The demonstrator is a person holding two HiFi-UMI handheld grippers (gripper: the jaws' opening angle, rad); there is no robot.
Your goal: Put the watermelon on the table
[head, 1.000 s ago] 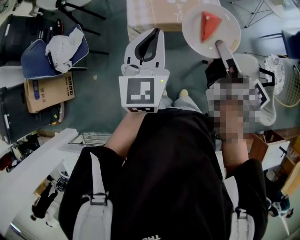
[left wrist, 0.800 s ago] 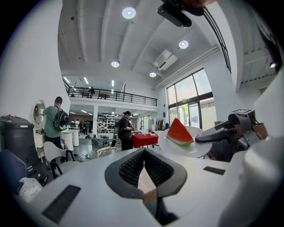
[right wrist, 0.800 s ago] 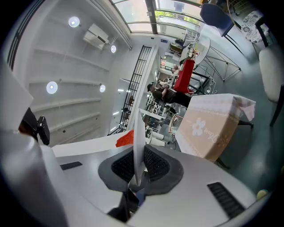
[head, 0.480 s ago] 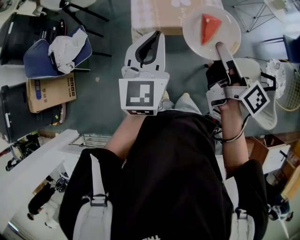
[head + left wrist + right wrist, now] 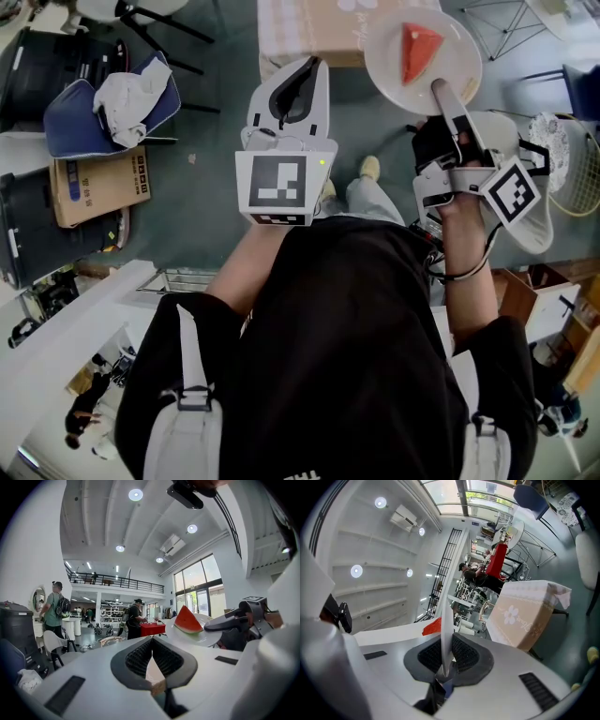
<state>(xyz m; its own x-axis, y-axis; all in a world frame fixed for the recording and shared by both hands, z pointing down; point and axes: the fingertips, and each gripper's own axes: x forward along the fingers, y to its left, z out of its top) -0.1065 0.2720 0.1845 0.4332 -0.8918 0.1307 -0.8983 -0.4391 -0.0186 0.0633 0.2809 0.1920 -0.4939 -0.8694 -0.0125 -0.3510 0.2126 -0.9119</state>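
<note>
Watermelon wedge [image 5: 419, 52] on white plate [image 5: 384, 70], right gripper [image 5: 441, 92] pinching its near rim — left gripper [image 5: 292, 89] alongside, jaws together, cloth-draped table [image 5: 309, 28] ahead.

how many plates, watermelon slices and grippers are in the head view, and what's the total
round white plate: 1
red wedge-shaped watermelon slice: 1
handheld two-jaw grippers: 2 (left gripper, right gripper)
total: 4

People [image 5: 135, 619] are standing at tables [image 5: 152, 629] in a tall open hall, a railed mezzanine [image 5: 117, 580] and big windows [image 5: 197, 590] overlooking it.
</note>
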